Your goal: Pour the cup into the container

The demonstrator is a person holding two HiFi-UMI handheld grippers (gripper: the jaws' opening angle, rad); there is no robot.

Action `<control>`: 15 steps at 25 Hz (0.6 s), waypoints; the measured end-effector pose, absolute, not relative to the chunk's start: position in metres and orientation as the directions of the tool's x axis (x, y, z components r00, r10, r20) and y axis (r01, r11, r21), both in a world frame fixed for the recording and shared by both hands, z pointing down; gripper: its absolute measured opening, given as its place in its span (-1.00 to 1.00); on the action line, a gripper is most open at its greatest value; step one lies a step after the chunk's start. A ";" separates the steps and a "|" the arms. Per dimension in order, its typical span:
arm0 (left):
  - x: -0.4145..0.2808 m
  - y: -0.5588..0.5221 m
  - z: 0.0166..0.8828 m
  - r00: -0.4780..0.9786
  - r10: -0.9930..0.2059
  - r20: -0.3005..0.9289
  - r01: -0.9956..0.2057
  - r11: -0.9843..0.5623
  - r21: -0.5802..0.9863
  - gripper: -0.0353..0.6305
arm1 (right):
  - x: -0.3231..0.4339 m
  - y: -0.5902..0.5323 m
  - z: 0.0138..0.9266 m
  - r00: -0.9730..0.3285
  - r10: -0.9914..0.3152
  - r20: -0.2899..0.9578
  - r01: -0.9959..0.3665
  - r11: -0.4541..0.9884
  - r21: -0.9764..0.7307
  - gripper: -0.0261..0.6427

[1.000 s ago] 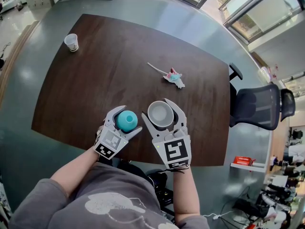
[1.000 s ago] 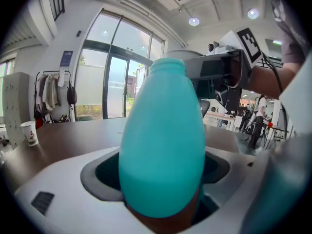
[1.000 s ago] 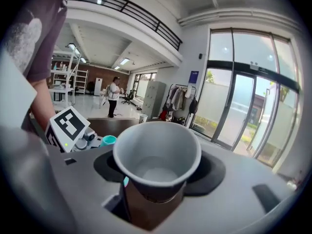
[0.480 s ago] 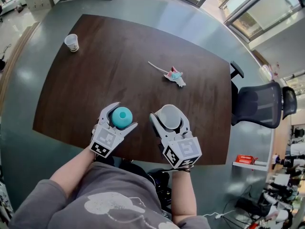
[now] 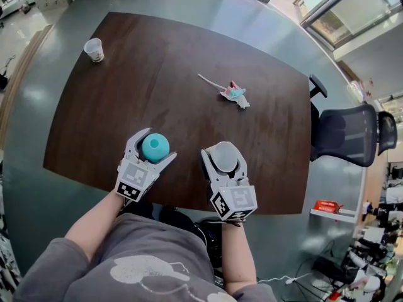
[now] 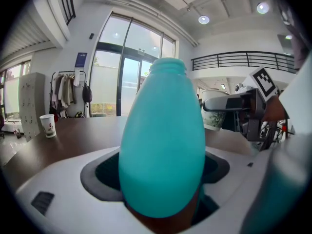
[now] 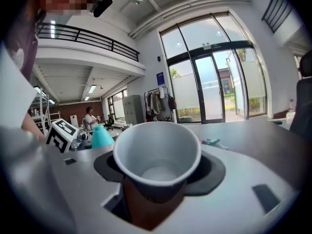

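Observation:
My left gripper (image 5: 155, 146) is shut on a teal bottle (image 5: 155, 147) that stands upright above the table's near edge. In the left gripper view the teal bottle (image 6: 163, 145) fills the middle between the white jaws. My right gripper (image 5: 222, 153) is shut on a white paper cup (image 5: 223, 158), just right of the bottle. The right gripper view looks into the paper cup (image 7: 157, 152), mouth up, with nothing visible inside. The bottle's top (image 7: 101, 136) shows to its left.
A dark brown table (image 5: 157, 87) lies in front. A second paper cup (image 5: 93, 49) stands at its far left corner, and a crumpled pink and teal wrapper (image 5: 234, 93) lies mid-right. A black office chair (image 5: 349, 134) stands to the right of the table.
Both grippers have come back toward the near table edge, the left one also drifting left. The right gripper has sunk and rolled with the cup in it.

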State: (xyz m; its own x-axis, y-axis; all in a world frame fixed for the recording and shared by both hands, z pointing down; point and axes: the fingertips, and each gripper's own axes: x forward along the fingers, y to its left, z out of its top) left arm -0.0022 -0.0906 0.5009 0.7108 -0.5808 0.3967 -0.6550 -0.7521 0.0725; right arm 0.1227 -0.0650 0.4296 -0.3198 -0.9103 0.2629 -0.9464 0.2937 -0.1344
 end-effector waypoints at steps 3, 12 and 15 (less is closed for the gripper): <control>-0.001 -0.091 0.507 0.708 -0.582 0.400 -0.657 -0.750 0.070 0.39 | 0.123 -0.063 0.445 -0.298 -0.916 0.268 -0.954 0.278 -0.110 -0.05; 0.005 -0.094 0.524 0.707 -0.570 0.419 -0.649 -0.759 0.062 0.39 | 0.123 -0.067 0.483 -0.264 -0.916 0.301 -0.965 0.248 -0.090 -0.05; 0.005 -0.097 0.528 0.707 -0.568 0.422 -0.649 -0.758 0.067 0.39 | 0.126 -0.070 0.494 -0.251 -0.915 0.317 -0.968 0.233 -0.096 -0.05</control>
State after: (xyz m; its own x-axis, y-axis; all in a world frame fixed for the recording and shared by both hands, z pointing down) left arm 0.0051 -0.0972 0.5282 0.7067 -0.5678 0.4221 -0.6491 -0.7577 0.0674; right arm 0.1256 -0.0697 0.4938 -0.2511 -0.9146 0.3169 -0.9679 0.2325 -0.0959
